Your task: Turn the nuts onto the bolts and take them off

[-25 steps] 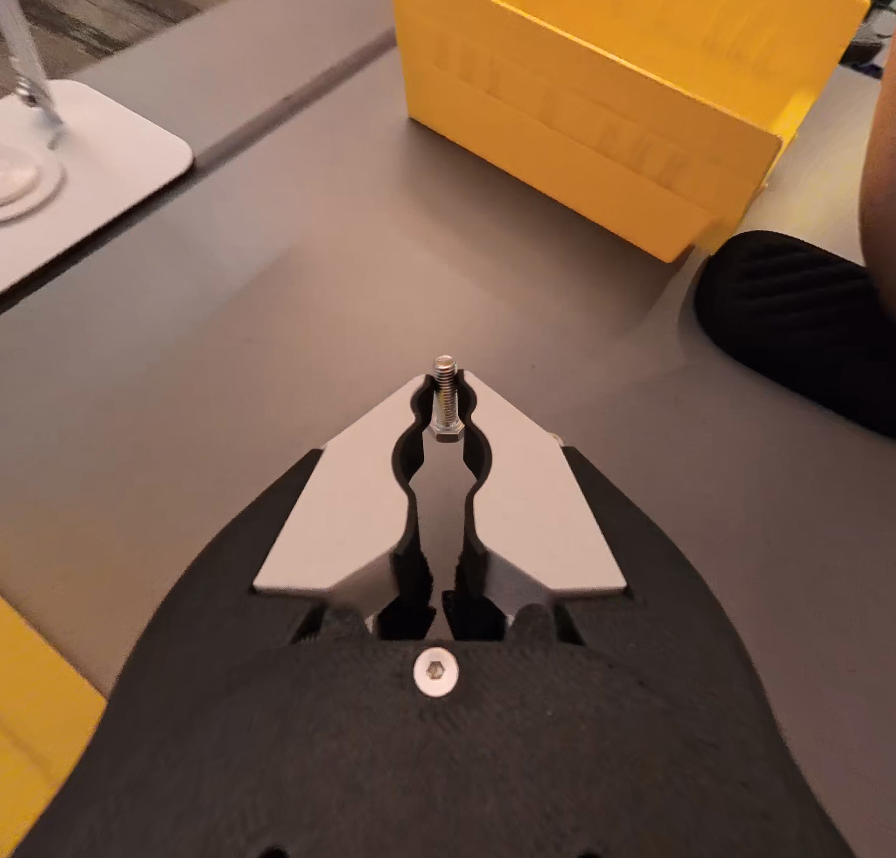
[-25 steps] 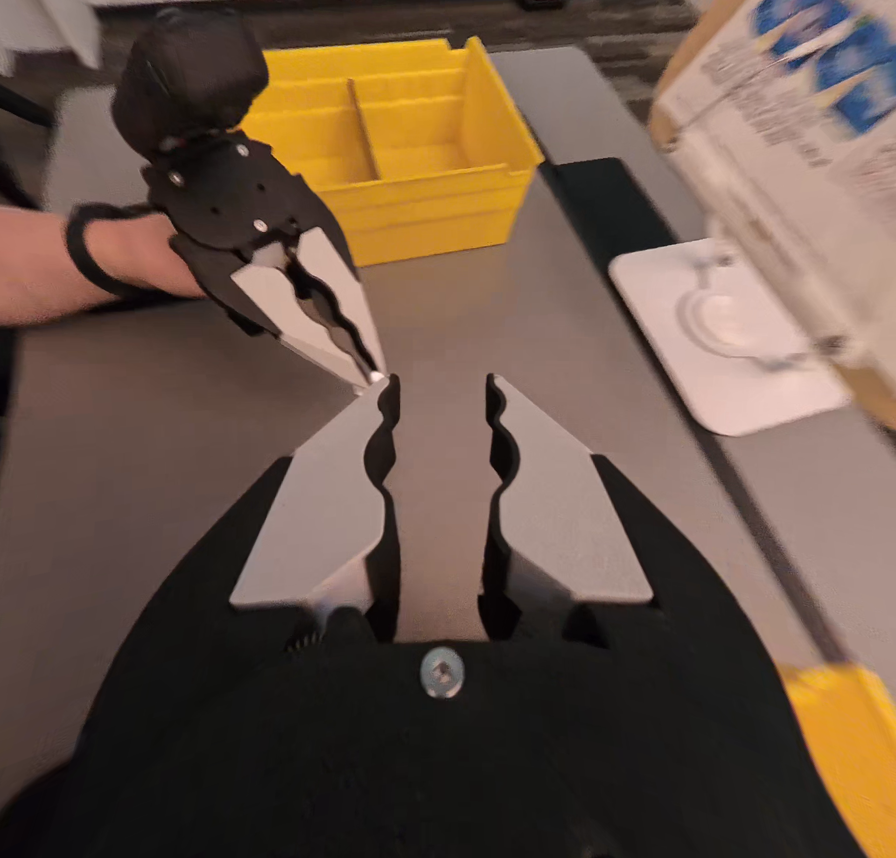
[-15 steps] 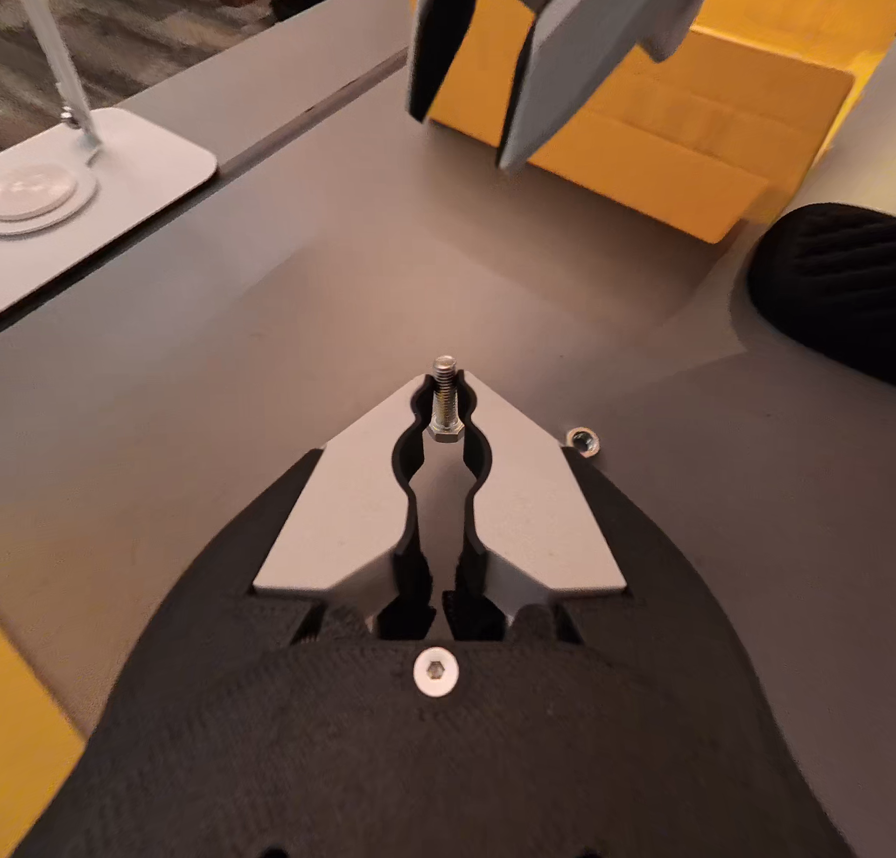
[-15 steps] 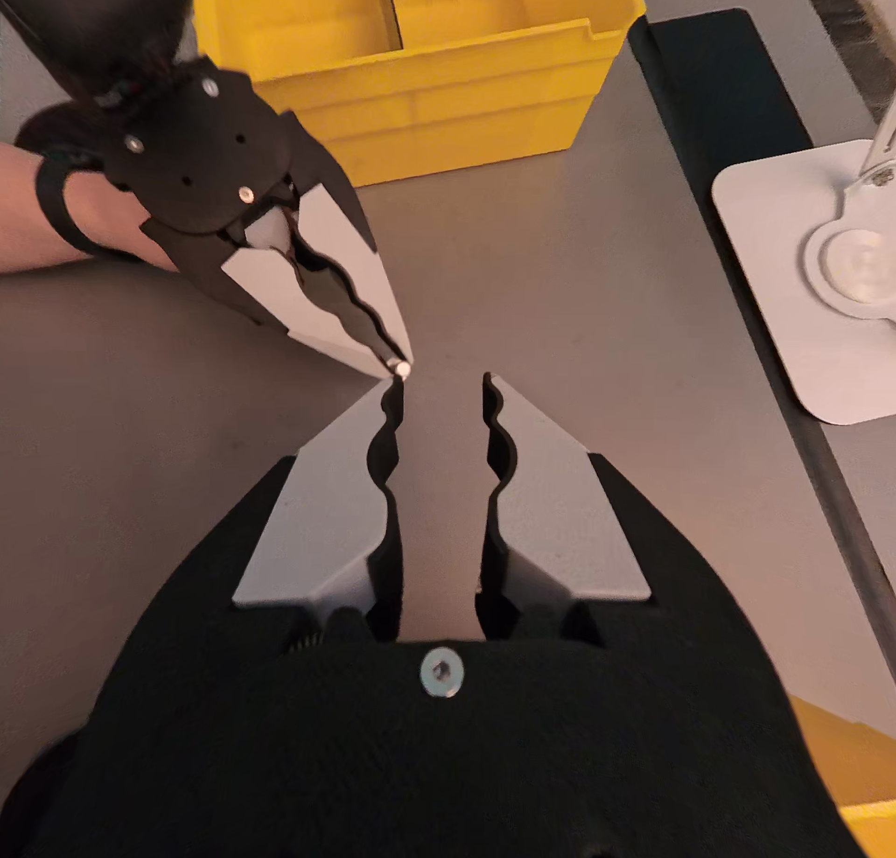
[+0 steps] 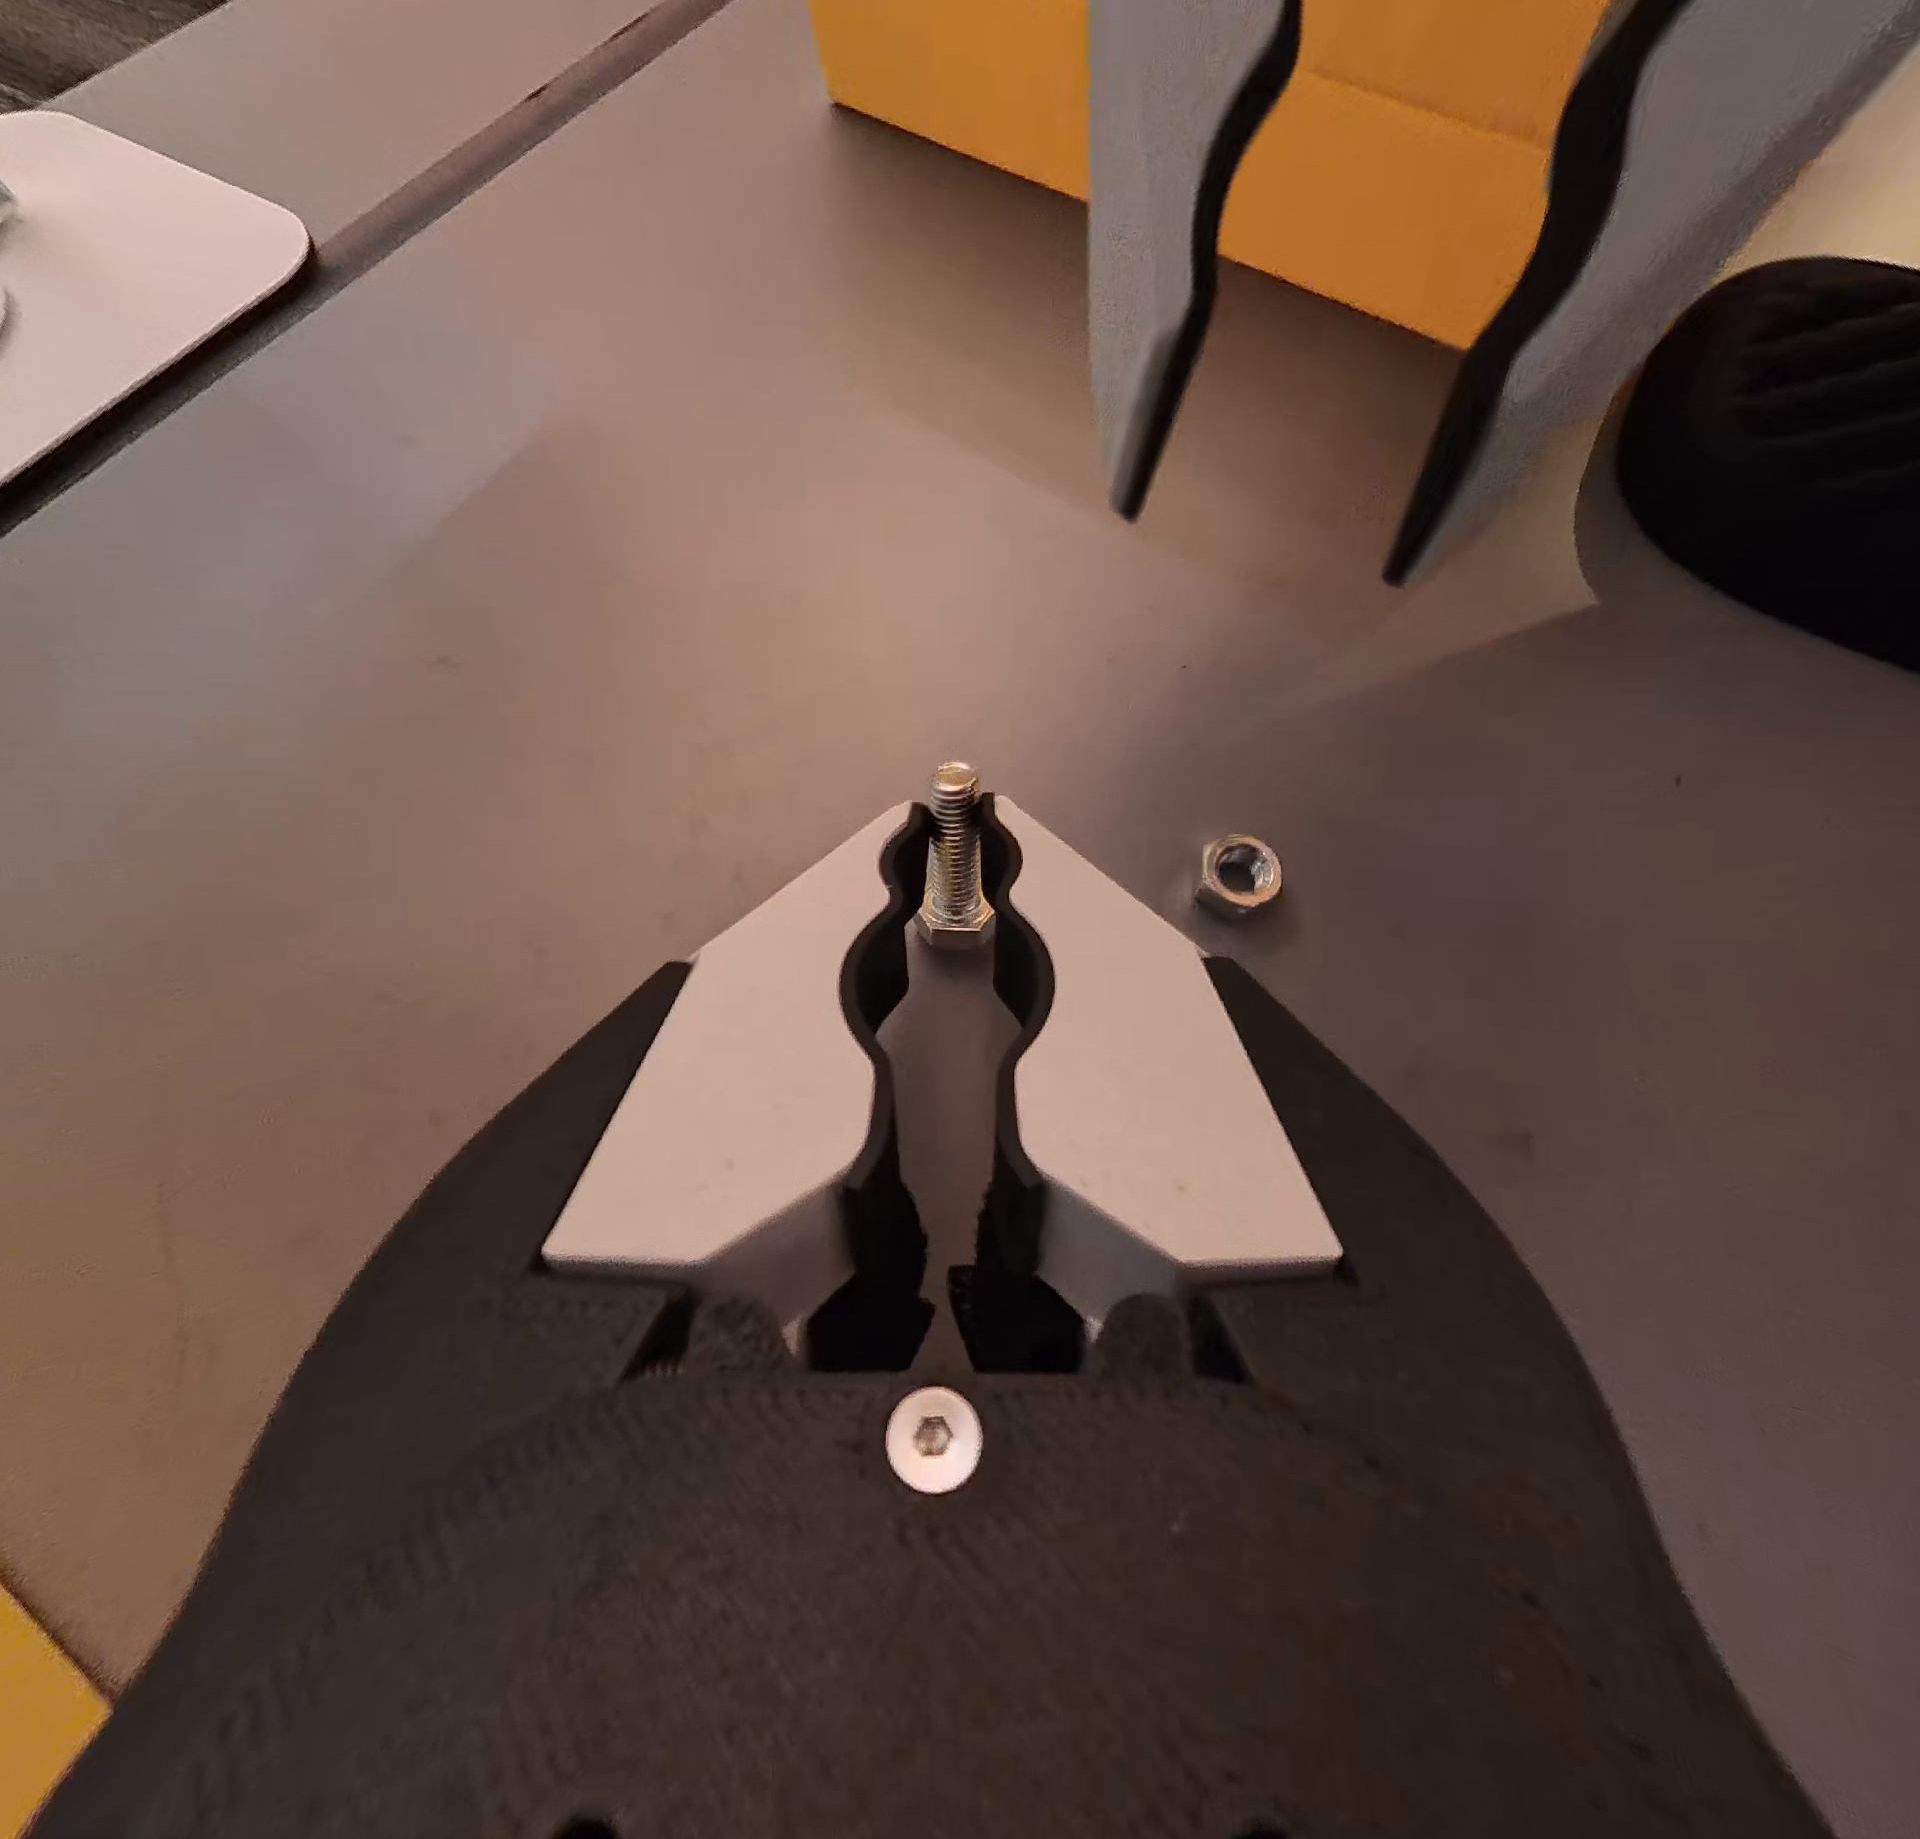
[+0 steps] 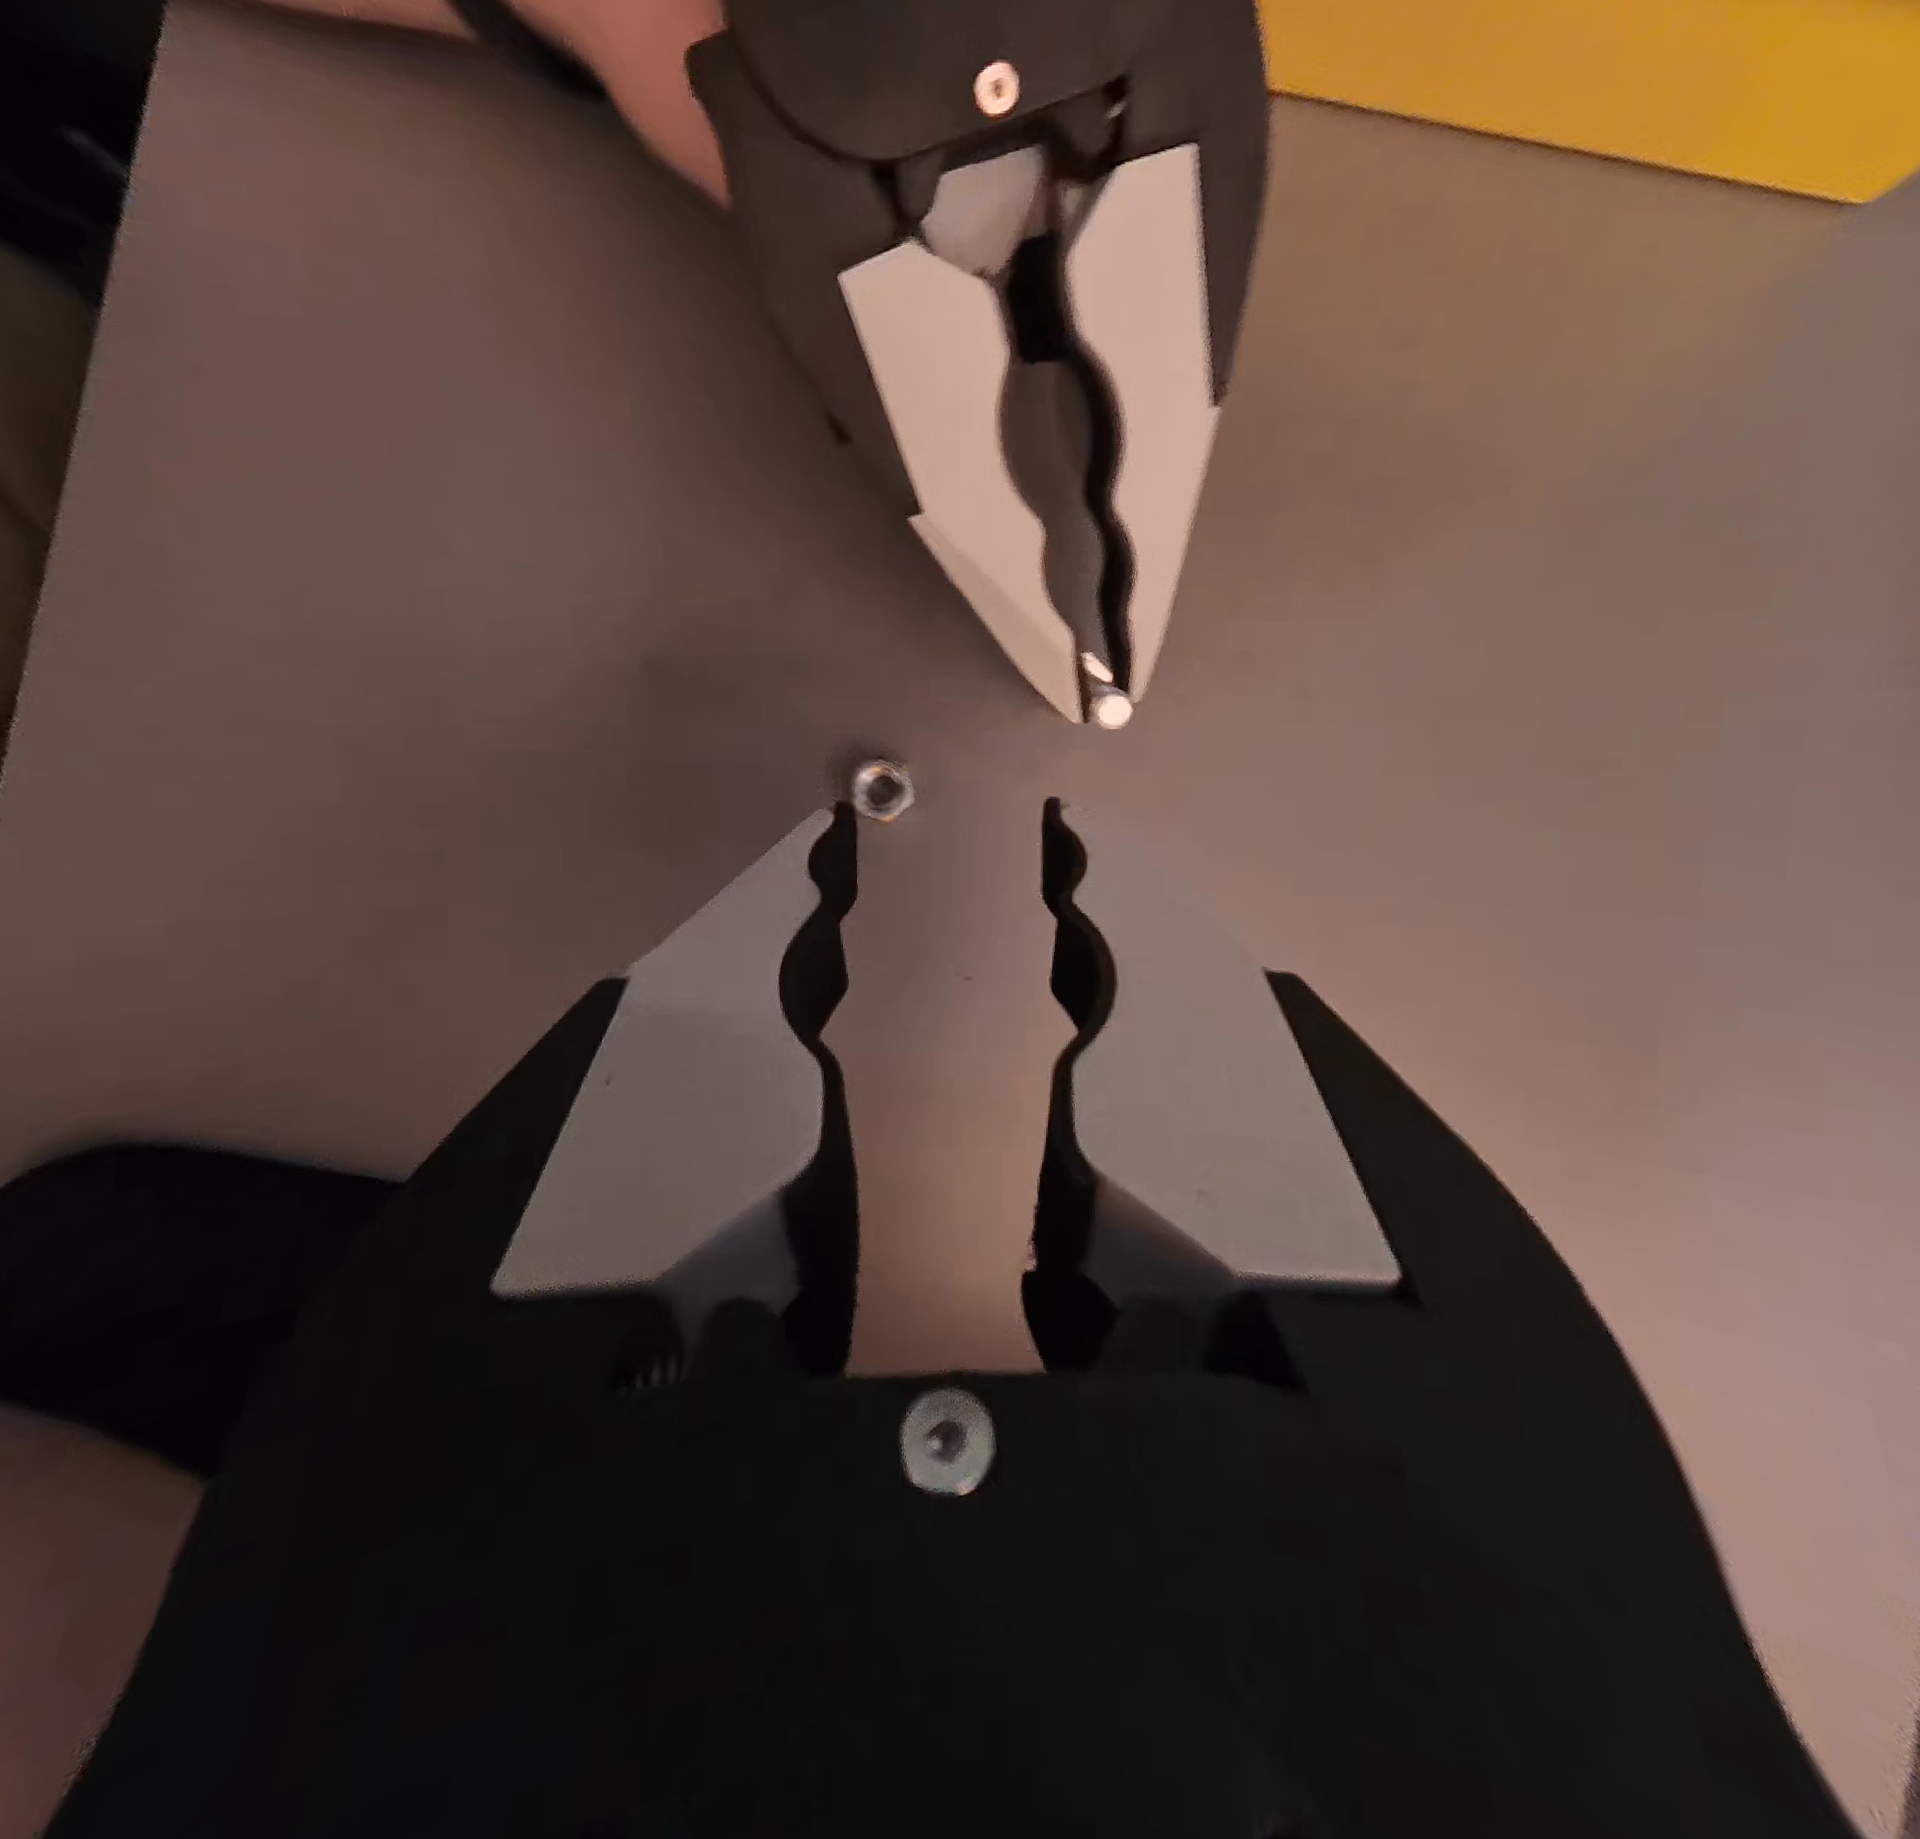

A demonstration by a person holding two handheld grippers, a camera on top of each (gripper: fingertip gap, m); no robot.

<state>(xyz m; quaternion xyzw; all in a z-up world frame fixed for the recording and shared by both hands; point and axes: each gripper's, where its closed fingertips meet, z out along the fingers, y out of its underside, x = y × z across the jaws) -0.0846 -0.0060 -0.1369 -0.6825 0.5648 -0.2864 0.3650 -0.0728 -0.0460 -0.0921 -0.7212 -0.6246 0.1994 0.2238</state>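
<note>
the left gripper (image 5: 954,815) is pinched on a small silver bolt (image 5: 952,870), its two fingers pressed against the threaded shank, the hex head sitting back in the wavy channel between them and the thread end poking out past the tips. in the right wrist view the same gripper (image 6: 1103,696) points down toward the grey table (image 6: 1507,750) with the end of the bolt (image 6: 1110,711) showing at its tip.

a single silver nut (image 5: 1236,873) lies flat on the table (image 5: 520,646), just beside the left gripper's right-hand finger and not touching it. the right gripper (image 6: 948,810) hovers over it with its fingers spread apart and nothing between them; the nut (image 6: 881,788) sits just beyond the tip of its left-hand finger. in the left wrist view the right gripper (image 5: 1262,542) hangs point-down above the table, well apart from the bolt.

a yellow bin (image 5: 1351,158) stands toward the far edge of the table, behind the right gripper. a white plate-like base (image 5: 125,272) lies by the far left edge.
</note>
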